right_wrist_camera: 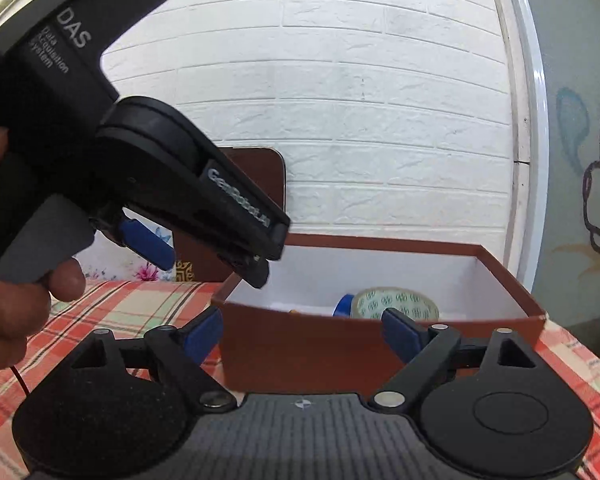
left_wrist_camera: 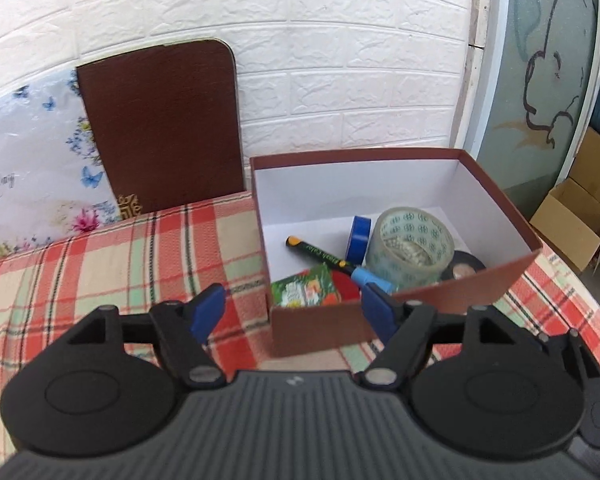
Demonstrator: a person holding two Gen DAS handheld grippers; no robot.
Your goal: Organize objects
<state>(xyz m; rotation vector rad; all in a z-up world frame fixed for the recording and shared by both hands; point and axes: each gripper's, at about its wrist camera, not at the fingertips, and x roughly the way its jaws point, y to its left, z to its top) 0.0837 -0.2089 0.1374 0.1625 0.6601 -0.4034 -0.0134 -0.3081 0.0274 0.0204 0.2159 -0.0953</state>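
Observation:
A brown box [left_wrist_camera: 440,300] with a white inside stands on the plaid cloth. It holds a clear tape roll [left_wrist_camera: 410,246], a blue tape roll [left_wrist_camera: 358,238], a black tape roll [left_wrist_camera: 462,268], a black marker with a blue cap [left_wrist_camera: 328,258], a green packet [left_wrist_camera: 302,290] and a red item [left_wrist_camera: 346,286]. My left gripper [left_wrist_camera: 294,310] is open and empty, just in front of the box's near wall. My right gripper [right_wrist_camera: 302,334] is open and empty, low before the box [right_wrist_camera: 300,344]. The clear tape roll [right_wrist_camera: 396,302] shows over the rim. The left gripper's body [right_wrist_camera: 148,168] fills the upper left there.
A plaid cloth [left_wrist_camera: 120,264] covers the table. A brown board [left_wrist_camera: 160,128] and a floral bag [left_wrist_camera: 32,168] lean against the white brick wall behind. A cardboard box [left_wrist_camera: 580,216] sits on the floor at right.

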